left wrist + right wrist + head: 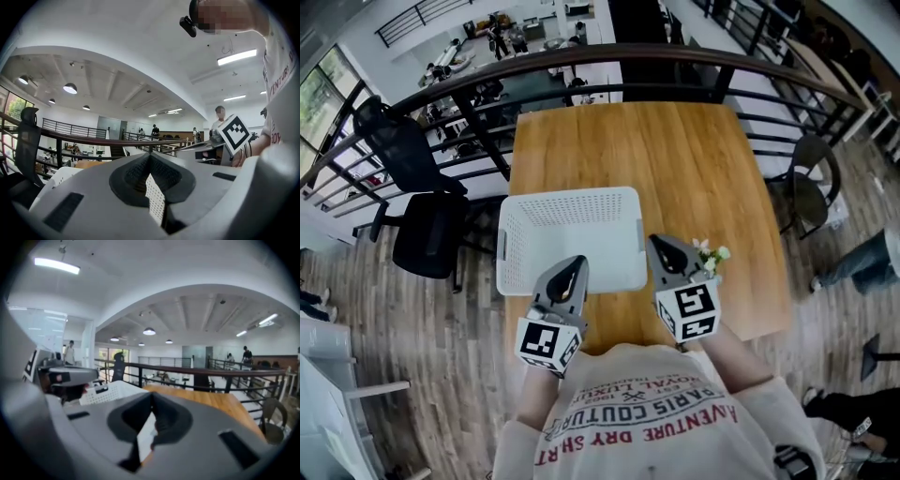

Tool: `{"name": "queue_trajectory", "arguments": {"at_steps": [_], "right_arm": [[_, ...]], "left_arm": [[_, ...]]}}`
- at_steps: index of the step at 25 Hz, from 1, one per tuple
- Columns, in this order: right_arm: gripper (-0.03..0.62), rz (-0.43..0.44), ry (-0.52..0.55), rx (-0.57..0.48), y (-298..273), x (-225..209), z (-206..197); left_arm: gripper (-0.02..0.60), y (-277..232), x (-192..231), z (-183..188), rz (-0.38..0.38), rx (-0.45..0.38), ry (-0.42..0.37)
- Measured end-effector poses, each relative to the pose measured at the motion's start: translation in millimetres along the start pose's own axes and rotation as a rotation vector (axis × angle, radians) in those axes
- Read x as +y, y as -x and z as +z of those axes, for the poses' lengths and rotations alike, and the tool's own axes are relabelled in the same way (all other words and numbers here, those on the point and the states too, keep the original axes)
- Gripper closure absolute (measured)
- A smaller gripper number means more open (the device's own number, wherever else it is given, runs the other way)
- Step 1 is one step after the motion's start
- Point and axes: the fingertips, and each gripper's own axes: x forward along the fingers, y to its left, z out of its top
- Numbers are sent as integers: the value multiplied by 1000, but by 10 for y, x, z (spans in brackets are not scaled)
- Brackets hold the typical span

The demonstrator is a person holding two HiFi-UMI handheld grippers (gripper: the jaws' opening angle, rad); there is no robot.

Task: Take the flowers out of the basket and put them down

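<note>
Since the flowers [711, 255] seem to be out of the basket [567, 194] already, finish the step with care

While both grippers hang over the near end of the table [628, 150], the basket looks empty in the head view: only its white floor with small holes shows. The flowers, a small bunch with white blooms and green stems, show just to the right of the right gripper [658, 242], outside the basket. They seem to lie on the wood near the right edge of the table, but the gripper body hides their lower part, so I cannot tell how they rest. The right gripper has its 2 jaws brought together at the tips, with nothing between them. The left gripper [578, 262] is the same: tips meeting, no thing caught, only a piece of the basket seen through the slit under the tips.

I judge that the put-down is done, and what is left is to end it well:

1. Move the right gripper away from the blooms, not across them. They are light and near the table edge, so a brush from the gripper body could push them off.
2. Look once more at the near side of the basket, which the 2 grippers partly cover, for any stem left there.
3. If 1 stem is left, open the jaws before going down, take it by the stem and not by the bloom, and lay it beside the others
</note>
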Motion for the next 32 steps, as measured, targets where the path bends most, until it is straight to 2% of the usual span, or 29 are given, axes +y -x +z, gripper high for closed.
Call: {"name": "queue_trajectory", "arguments": {"at_steps": [5,12,32], "right_arm": [[563,71,-10,-38,7,163,43],[565,75,2,-42,-50,227,3],[565,87,18,-106,-42,170,69]], "left_arm": [[566,90,202,-35,69,12,-9],[566,228,401,-109,126,43,-9],[567,56,376,-173,117,49,-2]]}}
